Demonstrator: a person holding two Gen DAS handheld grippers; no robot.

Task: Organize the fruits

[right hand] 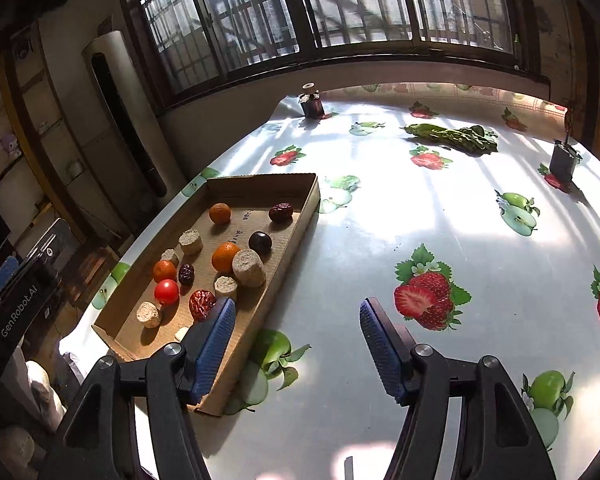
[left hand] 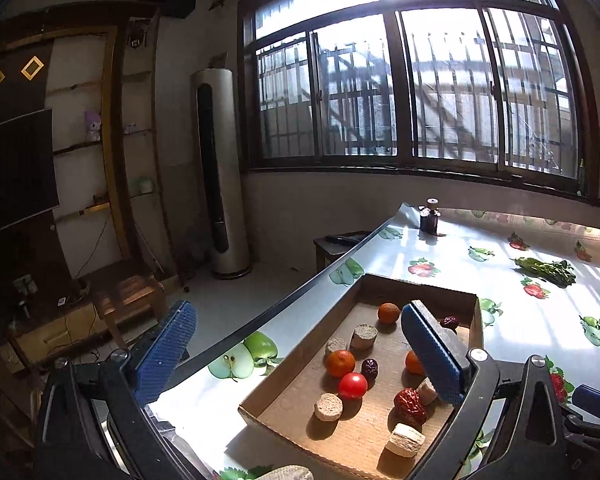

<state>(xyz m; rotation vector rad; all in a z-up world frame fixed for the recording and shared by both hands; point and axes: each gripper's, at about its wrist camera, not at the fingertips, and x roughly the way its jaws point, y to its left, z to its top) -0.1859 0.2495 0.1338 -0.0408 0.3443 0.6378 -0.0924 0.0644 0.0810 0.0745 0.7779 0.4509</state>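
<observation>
Both tongs stand with their blue pads spread and nothing between them. Left tongs (left hand: 300, 356) are at their widest, one pad out past the table edge at 9 o'clock, the other over the cardboard tray (left hand: 420, 286). Right tongs (right hand: 298, 344) are spread less far, over the tray's near right corner and the fruit-print tablecloth (right hand: 380, 220).

Seen from the right wrist, the tray (right hand: 260, 179) lies at 10 o'clock of the tongs, along the table's left edge. In it sit three oranges, the biggest (right hand: 225, 257) near the middle, a red tomato (right hand: 166, 291) at its 7 o'clock, wrinkled red dates, one (right hand: 202, 303) just beside the left pad, a dark plum (right hand: 260, 241), and several pale cut cylinders (right hand: 249, 268).

Leafy greens (right hand: 452, 136) lie well apart at 1 o'clock, a small dark bottle (right hand: 312, 104) at 12.
</observation>
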